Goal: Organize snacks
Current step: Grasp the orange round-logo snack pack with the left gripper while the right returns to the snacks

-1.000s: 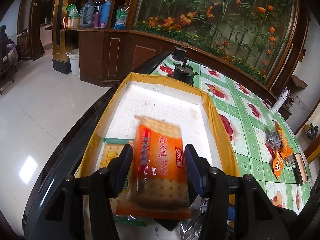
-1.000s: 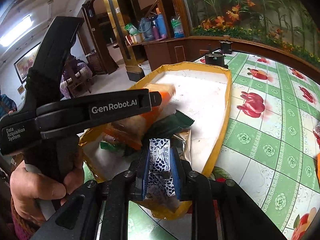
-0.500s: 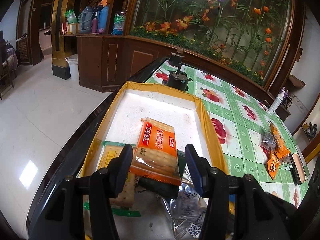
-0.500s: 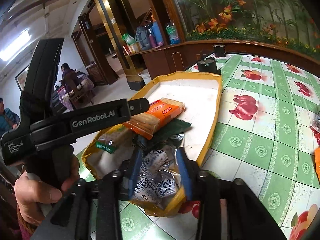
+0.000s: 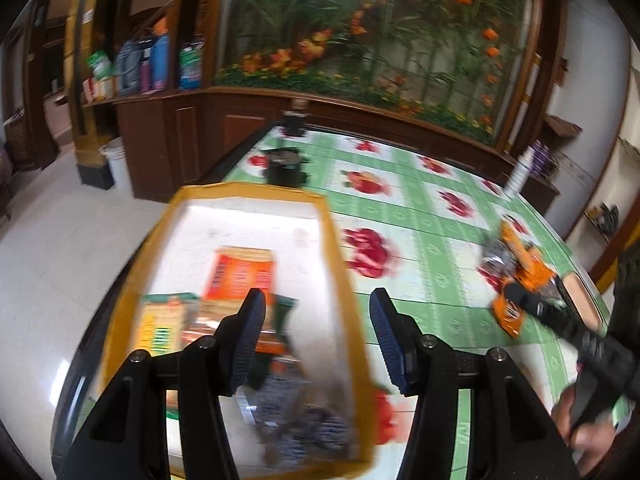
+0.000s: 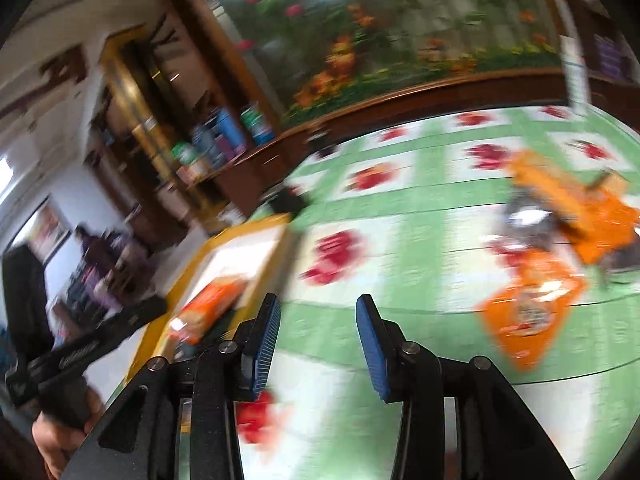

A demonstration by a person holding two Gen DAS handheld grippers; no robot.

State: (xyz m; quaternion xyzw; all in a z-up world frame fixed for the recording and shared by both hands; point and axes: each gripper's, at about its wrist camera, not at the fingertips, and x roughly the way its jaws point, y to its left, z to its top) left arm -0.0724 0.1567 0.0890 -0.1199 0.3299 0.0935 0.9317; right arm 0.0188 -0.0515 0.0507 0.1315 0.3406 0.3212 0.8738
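A yellow-rimmed white tray holds an orange cracker pack, a green-and-yellow pack and a clear bag of patterned candies. My left gripper is open and empty above the tray's right rim. My right gripper is open and empty over the green tablecloth, right of the tray. A pile of orange snack packs lies at the right; it also shows in the left wrist view. Both views are blurred.
The table has a green-and-white fruit-print cloth. A black round object stands just beyond the tray. A white bottle stands at the far right edge. A wooden counter with a flower display runs behind the table.
The left gripper let go of the orange cracker pack, which now lies in the tray. The right gripper released the candy bag, opened, and swung right towards the orange snack pile.
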